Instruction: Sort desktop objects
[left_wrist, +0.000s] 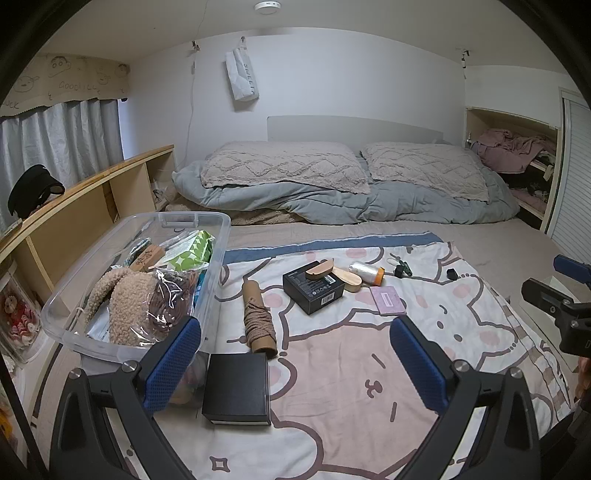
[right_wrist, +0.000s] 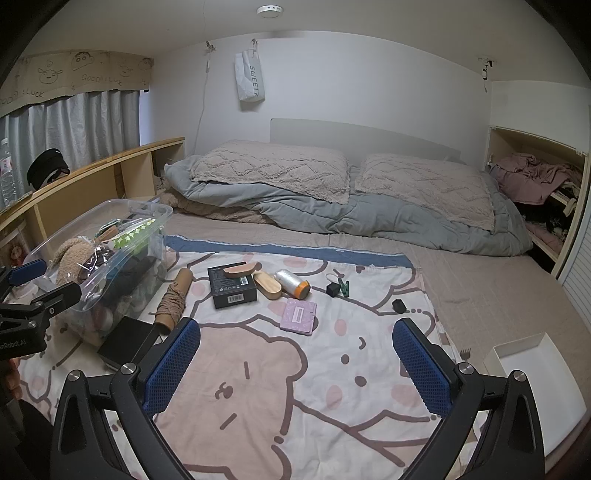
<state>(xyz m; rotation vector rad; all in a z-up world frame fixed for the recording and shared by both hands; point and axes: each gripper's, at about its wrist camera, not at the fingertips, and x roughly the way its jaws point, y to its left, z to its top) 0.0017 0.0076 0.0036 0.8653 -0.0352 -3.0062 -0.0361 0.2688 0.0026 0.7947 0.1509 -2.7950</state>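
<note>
On the cartoon blanket (left_wrist: 369, 369), a small black box (left_wrist: 236, 387) lies beside the clear bin (left_wrist: 218, 236). Left gripper (left_wrist: 295, 363) and right gripper (right_wrist: 297, 363) hover wide open, empty. The box looks rigid, probably light; grip its flat sides.

Left gripper (left_wrist: 295, 360) hovering with jaws spread wide, right gripper (right_wrist: 295, 362) hovering alongside, equally open, both gripping nothing
</note>
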